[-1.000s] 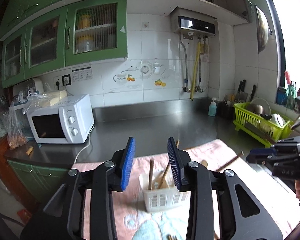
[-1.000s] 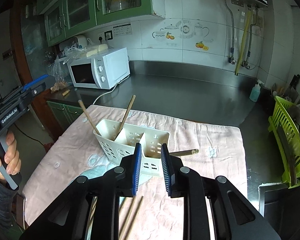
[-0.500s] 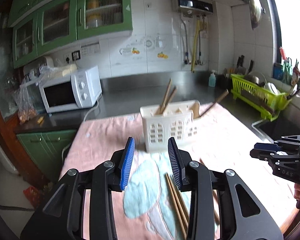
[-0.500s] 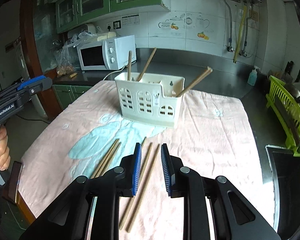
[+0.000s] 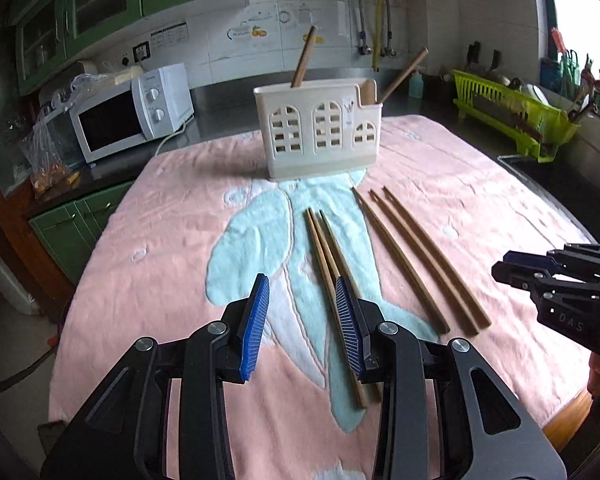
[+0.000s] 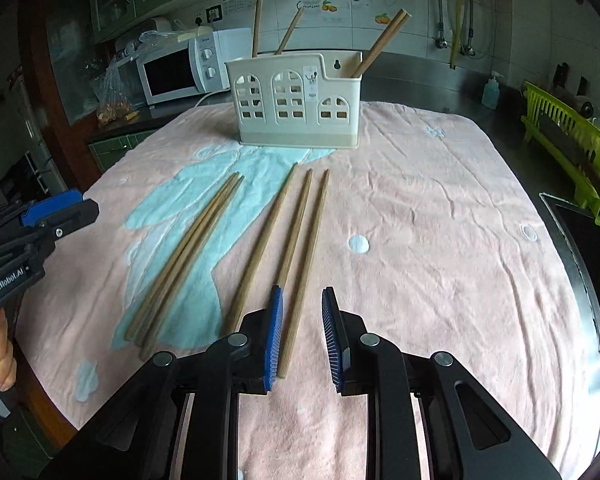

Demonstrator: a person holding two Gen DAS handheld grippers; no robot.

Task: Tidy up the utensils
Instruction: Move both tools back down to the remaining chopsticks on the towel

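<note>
Both tongs are nearest the cameras, at the near edge of the desk, above the pink towel [image 6: 440, 220] that covers it. The left tongs [image 5: 302, 326] stand wide and hold nothing; their right pad hangs over the near part of the left bundle of chopsticks [image 5: 332, 268], but the frames do not show whether it touches them. The right tongs [image 6: 300, 338] are also parted, somewhat narrower, and hold nothing; the near end of one chopstick of the right group of chopsticks [image 6: 296, 240] lies in line with the gap between their pads, on the towel. In the left wrist view the right tongs appear at the right edge of the desk, well apart from the left tongs. Five or six loose chopsticks lie flat on the towel in these two groups, all with their far ends toward the middle of the desk; the left bundle is too tightly packed to count. Farther on, near the far edge of the towel, stands the white utensil holder [image 6: 296, 100], upright, with about four chopsticks already leaning in its compartments. Beyond it are a microwave [image 5: 132, 114] at the far left and a green dish rack [image 5: 508, 116] at the far right. Judgement: the task is under half complete; every loose chopstick remains to be grasped and placed in the holder.
</note>
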